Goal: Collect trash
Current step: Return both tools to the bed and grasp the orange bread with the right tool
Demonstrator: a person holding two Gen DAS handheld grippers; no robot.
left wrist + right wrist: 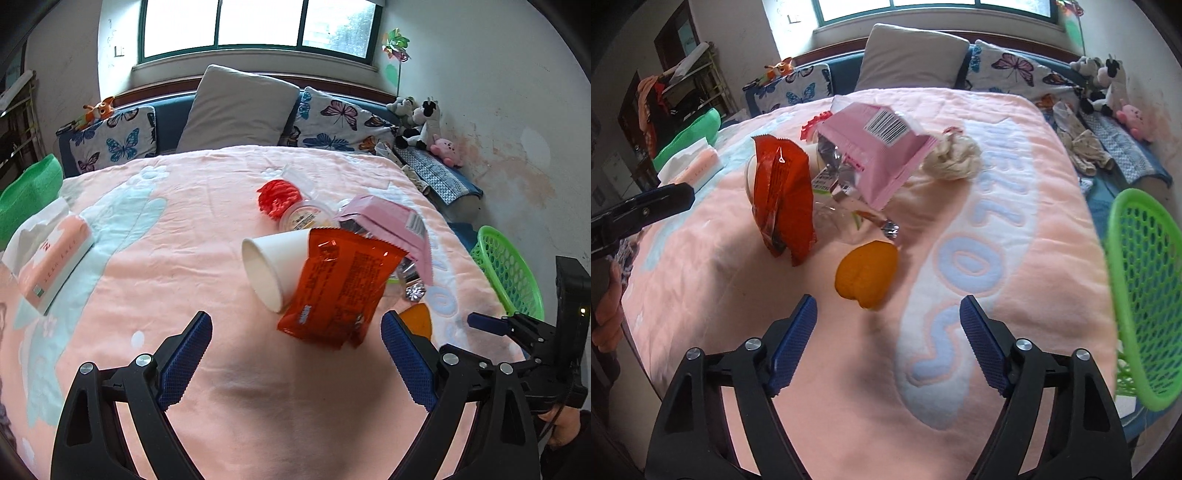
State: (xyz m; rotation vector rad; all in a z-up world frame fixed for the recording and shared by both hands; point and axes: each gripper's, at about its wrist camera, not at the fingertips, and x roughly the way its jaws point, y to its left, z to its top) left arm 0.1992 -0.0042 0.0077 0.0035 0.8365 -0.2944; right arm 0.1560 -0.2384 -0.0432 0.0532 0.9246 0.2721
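We see a pile of trash on the pink blanket (110, 258) that covers the bed, near its middle. Our left claw (295, 332) is wide open and holds nothing. It hangs just over the near end of the red snack bag (340, 288). The bag leans on a white paper cup (269, 266) that lies on its side with its mouth toward us. Behind them sit a pink wrapper (391, 221), a small round tub (306, 218) and a red frilly thing (277, 195).

Our right claw (886, 325) is wide open too, and it is empty. An orange peel (868, 273) lies just in front of it, apart from its blue fingers (796, 343). A crumpled tissue ball (953, 158) rests past the pink wrapper.

The green basket (1145, 280) stands at the right edge of the bed. A tissue pack (51, 254) lies near the left edge.
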